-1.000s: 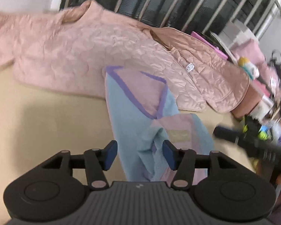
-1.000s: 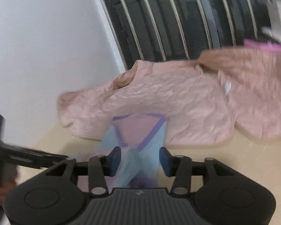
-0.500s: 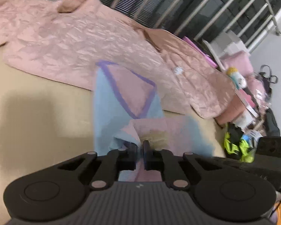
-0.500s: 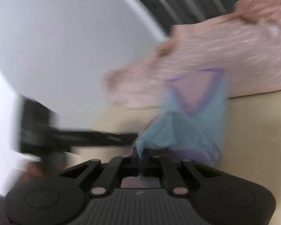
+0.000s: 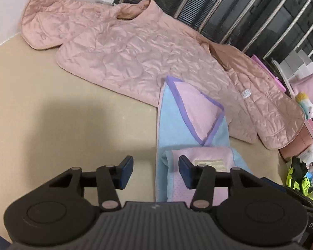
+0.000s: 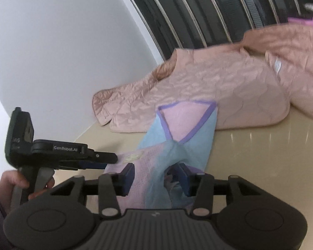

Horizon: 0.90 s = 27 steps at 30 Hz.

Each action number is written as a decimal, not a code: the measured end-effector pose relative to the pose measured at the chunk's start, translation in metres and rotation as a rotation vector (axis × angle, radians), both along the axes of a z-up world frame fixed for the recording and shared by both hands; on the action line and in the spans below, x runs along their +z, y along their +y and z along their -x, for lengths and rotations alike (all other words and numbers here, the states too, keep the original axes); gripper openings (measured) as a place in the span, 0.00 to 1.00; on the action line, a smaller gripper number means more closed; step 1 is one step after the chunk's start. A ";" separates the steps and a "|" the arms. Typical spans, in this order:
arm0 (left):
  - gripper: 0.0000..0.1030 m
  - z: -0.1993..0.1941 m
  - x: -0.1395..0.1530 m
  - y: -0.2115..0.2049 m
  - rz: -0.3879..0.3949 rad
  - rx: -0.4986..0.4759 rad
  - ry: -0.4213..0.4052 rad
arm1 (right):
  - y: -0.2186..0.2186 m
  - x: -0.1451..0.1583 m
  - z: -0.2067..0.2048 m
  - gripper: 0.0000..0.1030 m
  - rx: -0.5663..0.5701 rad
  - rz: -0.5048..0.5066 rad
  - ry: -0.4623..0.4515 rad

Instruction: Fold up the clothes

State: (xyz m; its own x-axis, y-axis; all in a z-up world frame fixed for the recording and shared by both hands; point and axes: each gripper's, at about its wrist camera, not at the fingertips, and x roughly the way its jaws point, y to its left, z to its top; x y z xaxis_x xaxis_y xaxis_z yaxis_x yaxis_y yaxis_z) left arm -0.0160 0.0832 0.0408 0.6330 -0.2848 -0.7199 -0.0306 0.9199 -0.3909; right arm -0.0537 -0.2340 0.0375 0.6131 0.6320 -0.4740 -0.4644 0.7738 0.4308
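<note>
A small light-blue and pink garment (image 5: 171,129) with purple trim lies folded on the beige table (image 5: 52,104), its far end overlapping a pink quilted jacket (image 5: 135,58). My left gripper (image 5: 155,171) hovers at the garment's near left edge. Its jaws are opening, and only the cloth's edge lies in the gap, untouched by the pads. In the right wrist view the same garment (image 6: 198,145) runs under my right gripper (image 6: 155,179). Its jaws are opening too, with loose cloth lying between them. The left gripper (image 6: 106,161) reaches in from the left onto the pink end.
The quilted jacket (image 6: 219,87) spreads along the table's far side beneath dark window bars (image 5: 250,10). Past the table's right edge are a plush toy (image 5: 306,106), boxes and a neon-yellow item (image 5: 296,175). A white wall (image 6: 62,41) stands left. A person's hand (image 6: 10,181) holds the left gripper.
Half a second ago both grippers were shut on the garment's near end. Now both stand apart from it and the cloth lies folded over on the table.
</note>
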 end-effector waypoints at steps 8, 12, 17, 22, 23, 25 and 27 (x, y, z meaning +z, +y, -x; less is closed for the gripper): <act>0.60 0.014 0.019 0.007 0.027 0.055 -0.087 | -0.013 0.000 -0.011 0.45 -0.072 -0.012 -0.039; 0.62 0.012 0.018 0.009 0.024 0.081 -0.085 | -0.013 -0.009 -0.017 0.49 -0.118 -0.025 -0.024; 0.70 0.013 0.017 -0.004 0.022 -0.017 -0.110 | -0.012 -0.011 -0.014 0.50 -0.114 -0.011 -0.054; 0.84 0.019 0.015 -0.016 0.047 -0.106 -0.152 | -0.015 -0.011 -0.013 0.56 -0.128 0.001 -0.094; 0.86 0.020 0.015 -0.018 0.045 -0.116 -0.158 | -0.016 -0.011 -0.013 0.58 -0.133 -0.005 -0.097; 0.92 0.021 0.013 -0.020 0.034 -0.120 -0.160 | -0.017 -0.012 -0.012 0.59 -0.140 -0.013 -0.105; 0.92 0.021 0.012 -0.020 0.033 -0.125 -0.158 | -0.017 -0.012 -0.012 0.61 -0.143 -0.020 -0.110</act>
